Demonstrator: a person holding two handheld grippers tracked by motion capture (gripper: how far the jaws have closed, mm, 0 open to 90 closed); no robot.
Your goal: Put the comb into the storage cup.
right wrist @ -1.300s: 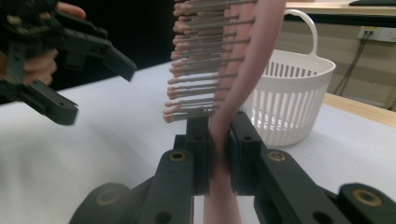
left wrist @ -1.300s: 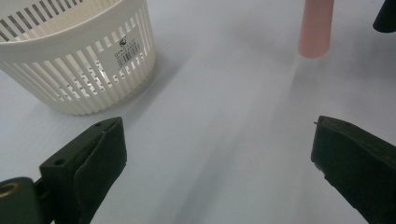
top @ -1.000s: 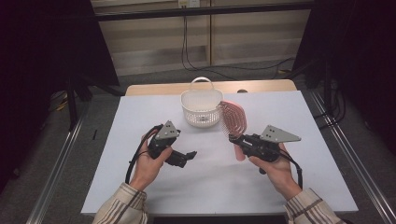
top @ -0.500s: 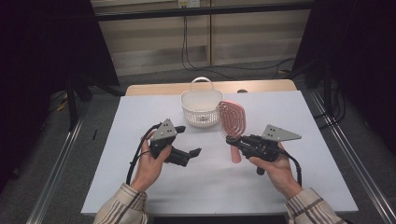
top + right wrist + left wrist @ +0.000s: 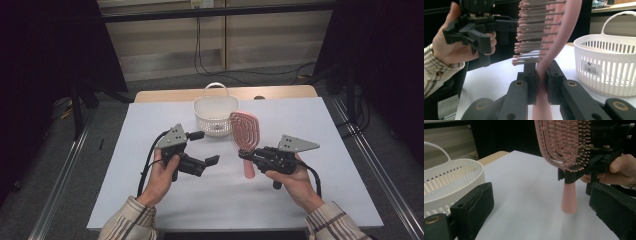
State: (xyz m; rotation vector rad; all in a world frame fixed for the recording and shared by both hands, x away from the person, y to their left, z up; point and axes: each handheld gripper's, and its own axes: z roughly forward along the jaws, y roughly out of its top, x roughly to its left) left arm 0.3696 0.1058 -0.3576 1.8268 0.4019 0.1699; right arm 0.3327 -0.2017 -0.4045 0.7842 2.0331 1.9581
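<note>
- Right gripper (image 5: 243, 154): jaws closed on the neck of the brush (image 5: 244, 131), where head meets handle. In the right gripper view the pads (image 5: 530, 82) press the pink neck from both sides (image 5: 541, 85).
- Brush stands nearly upright in that grip: head above the jaws, handle hanging below them, its end at or just above the table (image 5: 150, 120); contact cannot be told.
- Bristles face the left gripper; the bare back of the head faces the basket side in the right gripper view.
- Left gripper (image 5: 206, 148): jaws wide apart, nothing between the pads. In the left gripper view its two black jaws sit at the lower left and lower right, with bare table between them.
- Brush lies ahead of the left gripper's open jaws, apart from them; its handle (image 5: 569, 200) shows between the two jaws, farther off.
- Basket (image 5: 215, 114): white, slatted, with a loop handle. It stands on the table beyond both grippers, just beside the brush head and on the far side of it from the right gripper.
- In the left gripper view the basket (image 5: 451, 181) sits just behind the left-hand jaw.
- In the right gripper view the basket (image 5: 606, 67) stands to the right of the jaws, near them.
- Both hands hold their grippers above the table, right hand (image 5: 295, 180), left hand (image 5: 160, 177).
</note>
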